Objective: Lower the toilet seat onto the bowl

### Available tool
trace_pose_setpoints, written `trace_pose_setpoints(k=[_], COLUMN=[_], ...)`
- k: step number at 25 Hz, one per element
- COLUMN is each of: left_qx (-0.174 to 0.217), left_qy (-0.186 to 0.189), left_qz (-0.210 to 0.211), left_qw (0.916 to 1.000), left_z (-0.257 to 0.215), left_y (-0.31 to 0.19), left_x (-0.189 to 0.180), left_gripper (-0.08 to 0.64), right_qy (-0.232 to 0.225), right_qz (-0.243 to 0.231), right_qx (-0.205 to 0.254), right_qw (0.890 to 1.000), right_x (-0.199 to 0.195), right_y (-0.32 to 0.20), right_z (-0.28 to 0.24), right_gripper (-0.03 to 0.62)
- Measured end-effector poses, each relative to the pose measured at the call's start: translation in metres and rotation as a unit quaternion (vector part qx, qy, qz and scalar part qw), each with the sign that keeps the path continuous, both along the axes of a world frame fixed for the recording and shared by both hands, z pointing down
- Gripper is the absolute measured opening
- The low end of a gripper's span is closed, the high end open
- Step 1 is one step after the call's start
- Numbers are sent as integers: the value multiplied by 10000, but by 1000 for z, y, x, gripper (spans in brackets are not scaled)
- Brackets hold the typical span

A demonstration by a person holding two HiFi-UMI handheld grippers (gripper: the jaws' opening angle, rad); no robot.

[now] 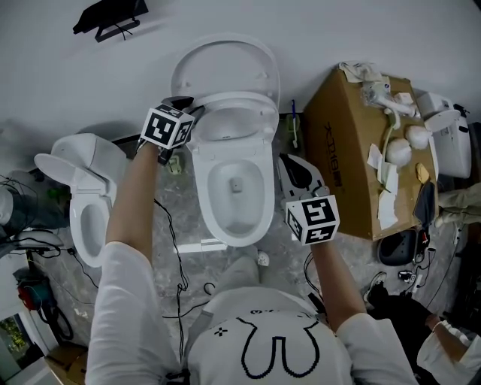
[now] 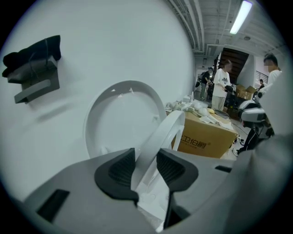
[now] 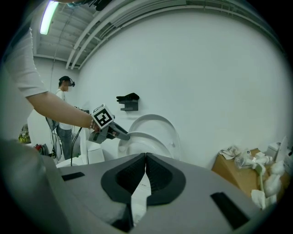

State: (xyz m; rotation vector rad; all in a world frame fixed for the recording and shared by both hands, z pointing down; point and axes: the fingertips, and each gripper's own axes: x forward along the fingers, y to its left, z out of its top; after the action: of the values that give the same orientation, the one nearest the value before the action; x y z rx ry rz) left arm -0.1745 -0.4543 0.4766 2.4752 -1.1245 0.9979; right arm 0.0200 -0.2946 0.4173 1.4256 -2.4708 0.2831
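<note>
The white toilet's lid (image 1: 225,64) stands up against the wall. Its seat (image 1: 259,113) hangs partly lowered, tilted above the bowl (image 1: 203,195). My left gripper (image 1: 189,105) is at the seat's left rim. In the left gripper view the seat's rim (image 2: 158,137) runs between the two dark pads (image 2: 121,169), and the left gripper (image 2: 145,167) is shut on it, with the lid (image 2: 123,114) behind. My right gripper (image 1: 291,164) hovers to the right of the bowl, apart from it. Its jaws meet with nothing between them (image 3: 145,171). The right gripper view shows the left gripper (image 3: 121,134) on the seat (image 3: 146,139).
A second white toilet (image 1: 90,188) stands at the left. A cardboard box (image 1: 353,150) with white fittings on top stands right of the bowl. A black bracket (image 1: 109,19) hangs on the wall. Cables lie on the floor (image 1: 169,248). People stand in the background (image 2: 224,84).
</note>
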Motion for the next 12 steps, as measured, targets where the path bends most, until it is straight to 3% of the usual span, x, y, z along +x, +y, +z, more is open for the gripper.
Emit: trace_pose_setpoints(k=[12], left_qx=[-40], left_qy=[-428], left_qz=[236], left_qw=[9988], left_z=[7], left_y=[64], left_x=[7], left_gripper=[153], right_qy=[-114], right_qz=[-64], right_qx=[141], right_qw=[9998], right_x=[9], right_y=[31], right_z=[-14], right_gripper=[29])
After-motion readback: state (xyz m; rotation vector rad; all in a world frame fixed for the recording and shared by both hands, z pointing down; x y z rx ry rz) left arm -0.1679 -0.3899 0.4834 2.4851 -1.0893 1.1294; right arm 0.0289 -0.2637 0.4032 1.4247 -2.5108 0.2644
